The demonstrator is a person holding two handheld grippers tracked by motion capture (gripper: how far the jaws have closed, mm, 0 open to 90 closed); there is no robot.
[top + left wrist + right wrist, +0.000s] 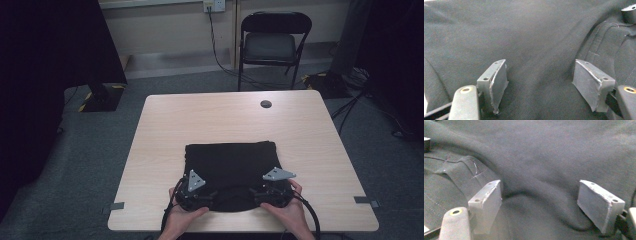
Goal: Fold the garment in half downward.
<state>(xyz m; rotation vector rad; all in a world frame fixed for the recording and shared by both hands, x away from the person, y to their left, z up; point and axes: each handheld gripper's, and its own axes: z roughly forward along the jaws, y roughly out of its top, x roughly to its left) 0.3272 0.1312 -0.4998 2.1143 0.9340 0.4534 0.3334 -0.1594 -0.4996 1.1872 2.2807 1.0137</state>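
Note:
A folded black garment (231,162) lies flat on the near half of the light wood table (220,120). My left gripper (196,186) rests on its near left corner and my right gripper (274,183) on its near right corner, each held by a hand. In the left gripper view the left gripper (547,83) is open, its grey pads (499,80) pressed down on the dark cloth (529,37), with a stitched seam off to the right. In the right gripper view the right gripper (550,206) is open too, astride a raised fold of the cloth (544,192).
A round cable hole (266,104) sits near the table's far edge. Behind the table stands a black folding chair (272,42). Tape tabs (115,205) mark the near table corners. Dark stands and cables lie on the grey carpet at both sides.

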